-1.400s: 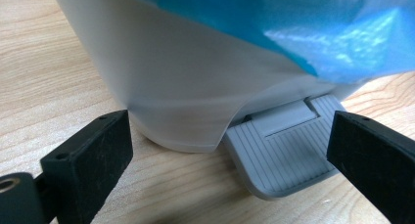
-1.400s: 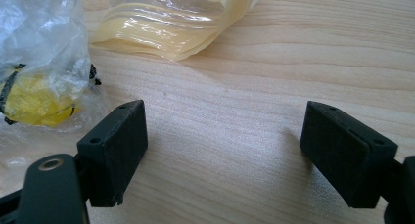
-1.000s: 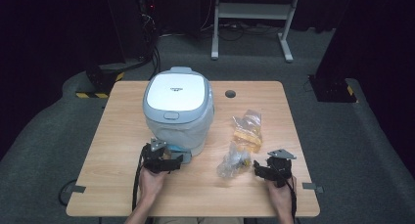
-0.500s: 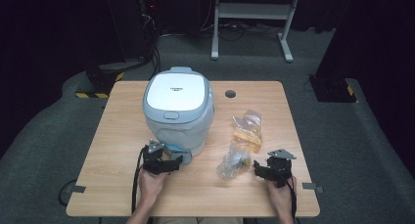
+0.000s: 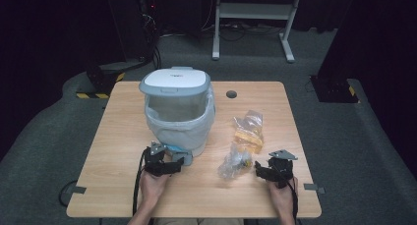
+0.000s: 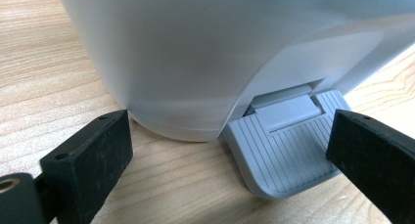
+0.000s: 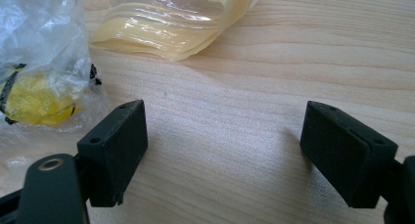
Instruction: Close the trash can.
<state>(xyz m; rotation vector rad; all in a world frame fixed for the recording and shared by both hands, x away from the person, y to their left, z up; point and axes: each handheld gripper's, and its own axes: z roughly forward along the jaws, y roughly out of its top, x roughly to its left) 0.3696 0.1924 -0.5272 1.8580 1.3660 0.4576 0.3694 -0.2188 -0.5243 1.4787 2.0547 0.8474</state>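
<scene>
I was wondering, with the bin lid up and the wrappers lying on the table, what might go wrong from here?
The left gripper sits at the pedal of the bin; if it slips off, the raised lid would probably drop shut. The right gripper is open over bare table, beside the clear wrapper, so a grasp may miss. The thin yellowish bag could slide away.

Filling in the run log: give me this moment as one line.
bin lid: raised | left hand-held gripper: open, at pedal | right hand-held gripper: open, empty, beside plastic bags
</scene>
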